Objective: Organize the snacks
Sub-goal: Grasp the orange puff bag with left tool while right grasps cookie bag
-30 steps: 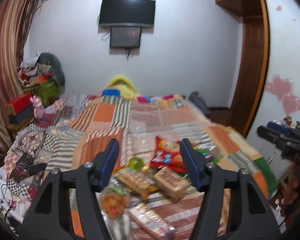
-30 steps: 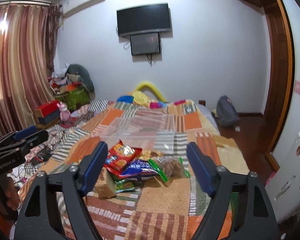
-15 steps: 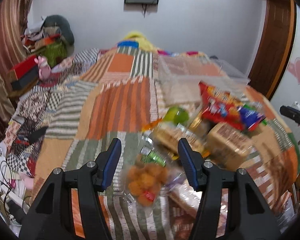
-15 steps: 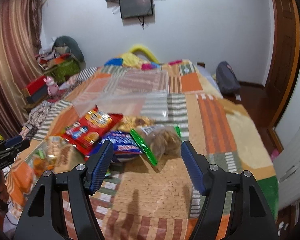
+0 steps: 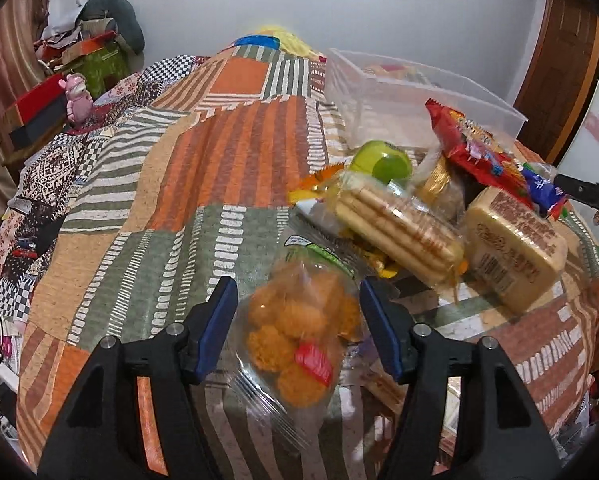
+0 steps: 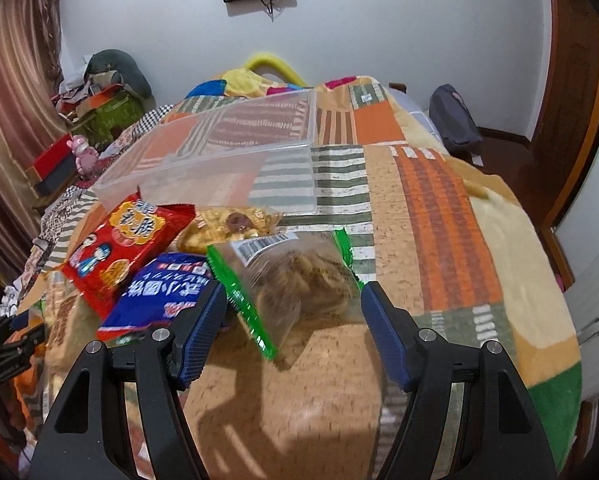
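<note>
Left gripper (image 5: 295, 312): jaws spread, a bag of orange fried balls (image 5: 295, 332) between them, not pinched.
Right gripper (image 6: 291, 316): jaws spread around a green-edged bag of brown twists (image 6: 299, 284).
Progress: clear bin (image 6: 235, 148) beyond the jaws looks nearly empty; the whole pile is left.
Left view only: biscuit pack (image 5: 395, 228), green cup (image 5: 383, 162).
Right view only: blue packet (image 6: 159, 292).

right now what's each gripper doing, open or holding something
Left gripper: open, jaws either side of the bag of orange snack balls, not closed on it.
Right gripper: open, jaws straddling the green-edged cookie bag, holding nothing.
</note>
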Action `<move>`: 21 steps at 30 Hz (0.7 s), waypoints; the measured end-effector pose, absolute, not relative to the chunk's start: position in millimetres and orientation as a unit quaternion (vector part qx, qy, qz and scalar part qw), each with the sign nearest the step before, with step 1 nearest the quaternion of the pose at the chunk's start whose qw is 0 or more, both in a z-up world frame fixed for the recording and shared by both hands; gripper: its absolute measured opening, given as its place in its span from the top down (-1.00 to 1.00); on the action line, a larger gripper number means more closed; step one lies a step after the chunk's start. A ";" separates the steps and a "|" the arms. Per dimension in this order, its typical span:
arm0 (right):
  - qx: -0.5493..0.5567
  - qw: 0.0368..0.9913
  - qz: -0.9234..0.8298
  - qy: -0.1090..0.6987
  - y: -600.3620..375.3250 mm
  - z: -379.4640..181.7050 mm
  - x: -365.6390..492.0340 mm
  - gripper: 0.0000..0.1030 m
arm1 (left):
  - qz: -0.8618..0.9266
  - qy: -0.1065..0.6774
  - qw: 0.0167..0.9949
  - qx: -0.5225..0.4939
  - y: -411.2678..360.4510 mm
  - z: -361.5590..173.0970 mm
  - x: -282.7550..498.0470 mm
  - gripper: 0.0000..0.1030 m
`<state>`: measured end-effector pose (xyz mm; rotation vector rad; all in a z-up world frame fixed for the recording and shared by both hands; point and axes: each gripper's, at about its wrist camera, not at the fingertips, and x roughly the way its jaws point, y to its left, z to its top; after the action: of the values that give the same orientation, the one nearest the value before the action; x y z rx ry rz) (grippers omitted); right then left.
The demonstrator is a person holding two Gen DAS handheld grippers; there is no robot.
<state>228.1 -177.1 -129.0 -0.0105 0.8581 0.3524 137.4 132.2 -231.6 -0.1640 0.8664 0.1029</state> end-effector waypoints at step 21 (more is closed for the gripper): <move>-0.045 0.886 0.182 0.425 -167.9 -142.6 241.2 -0.17 | 0.045 0.416 0.906 -0.065 128.6 -229.3 135.3 0.02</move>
<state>241.2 -167.9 -142.6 -0.0934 0.8838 0.3782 135.3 128.6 -229.3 -0.1348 0.8600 0.0923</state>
